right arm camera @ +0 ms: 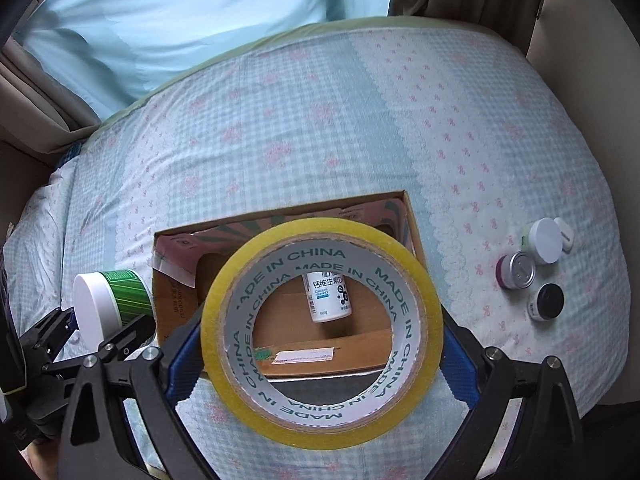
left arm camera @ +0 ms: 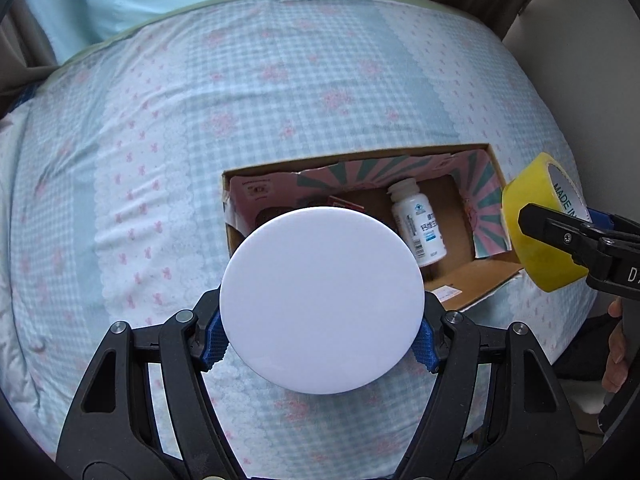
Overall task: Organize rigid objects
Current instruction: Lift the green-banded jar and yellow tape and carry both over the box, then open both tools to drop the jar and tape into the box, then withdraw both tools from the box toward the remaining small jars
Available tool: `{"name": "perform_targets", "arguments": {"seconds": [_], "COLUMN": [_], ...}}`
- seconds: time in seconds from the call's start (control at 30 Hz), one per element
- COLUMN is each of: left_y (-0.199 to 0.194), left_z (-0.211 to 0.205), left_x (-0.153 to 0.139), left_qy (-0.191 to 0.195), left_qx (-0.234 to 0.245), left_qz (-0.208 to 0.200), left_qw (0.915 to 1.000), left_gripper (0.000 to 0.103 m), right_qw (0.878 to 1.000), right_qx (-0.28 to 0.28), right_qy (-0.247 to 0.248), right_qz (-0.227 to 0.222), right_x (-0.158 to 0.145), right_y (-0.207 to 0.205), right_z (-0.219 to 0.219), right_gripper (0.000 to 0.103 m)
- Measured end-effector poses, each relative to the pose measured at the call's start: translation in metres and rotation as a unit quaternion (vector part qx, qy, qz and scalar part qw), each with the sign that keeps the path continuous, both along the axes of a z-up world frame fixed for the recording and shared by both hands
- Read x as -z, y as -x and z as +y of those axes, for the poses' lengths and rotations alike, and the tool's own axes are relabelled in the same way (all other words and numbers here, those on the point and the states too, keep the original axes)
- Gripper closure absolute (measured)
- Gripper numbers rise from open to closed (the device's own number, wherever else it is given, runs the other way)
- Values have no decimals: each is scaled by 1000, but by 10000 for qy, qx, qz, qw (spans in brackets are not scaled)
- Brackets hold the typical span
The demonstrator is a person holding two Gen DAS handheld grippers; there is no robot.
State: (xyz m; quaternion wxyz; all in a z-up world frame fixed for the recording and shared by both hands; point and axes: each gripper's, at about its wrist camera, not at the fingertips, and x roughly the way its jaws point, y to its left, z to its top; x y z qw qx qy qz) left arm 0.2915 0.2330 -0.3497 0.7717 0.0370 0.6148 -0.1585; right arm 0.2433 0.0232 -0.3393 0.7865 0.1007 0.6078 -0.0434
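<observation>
Yellow tape roll [right arm camera: 322, 334], grey printed core.

Bed [right arm camera: 280, 120] under blue-checked floral quilt; pale blue curtain [right arm camera: 180, 8] behind; daylight.

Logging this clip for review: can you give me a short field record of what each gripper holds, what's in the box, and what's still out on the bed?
left gripper: shut on green jar with white lid, held near the box
right gripper: shut on yellow tape roll, held near the box
cardboard box: open, lying on the bedspread
inside box: white pill bottle lying on its side
still out: three small jars and a small white item, grouped on the bedspread right of the box
</observation>
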Motion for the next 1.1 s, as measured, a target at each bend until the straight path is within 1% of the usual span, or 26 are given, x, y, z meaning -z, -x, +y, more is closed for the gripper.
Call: {"name": "perform_targets", "arguments": {"seconds": [0.17,0.3,0.37,0.5,0.57,0.67,0.77,0.8,0.83,0.87,0.9,0.97,1.0,1.03,1.1], "left_y": [-10,-19,-23,-28,-29,-31,-35,-38,-40,-41,-42,-44,-45,-45,-44], "left_z": [-10,-15,-16,-9,-9,-11,-10,-10,-9,-8,-8,-9,-9,-8,-5], "left_x": [41,67,76,86,89,91,88,88,85,80,73,62,59,56,54], "left_qy": [-119,-154,-214,-172,-182,-223,-204,-184,-57,111,128,79,64,30,-32], "left_qx": [114,96,109,-95,-96,-70,-175,-210,-239,-263,-326,-311,-288,-290,-281], "left_qz": [194,279,253,320,334,368,352,391,417,395,272,113,86,50,61], "left_qw": [9997,9994,9994,9993,9992,9991,9990,9988,9988,9988,9990,9994,9995,9996,9996], "left_gripper": [34,34,34,34,34,34,34,31,27,7,0,0,0,0,0], "right_qw": [9994,9992,9994,9997,9996,9983,9967,9965,9965,9964,9961,9957,9956,9955,9944], "right_qx": [153,91,33,-91,-181,-427,-632,-668,-678,-696,-730,-835,-868,-863,-867], "right_qy": [-157,-218,-159,74,160,380,509,492,479,465,461,409,348,367,416], "right_qz": [265,312,313,210,117,105,59,64,-10,-119,-160,-47,-38,-116,-434], "right_x": [46,74,84,96,95,94,94,95,94,93,92,94,94,91,83], "right_y": [-8,-8,-8,-3,-2,-5,-6,-7,-8,-7,-8,-9,-9,-7,-3], "right_z": [-1,1,3,5,5,8,9,8,8,7,6,5,3,2,0], "right_gripper": [6,6,6,6,6,6,6,6,6,6,6,6,3,0,0]}}
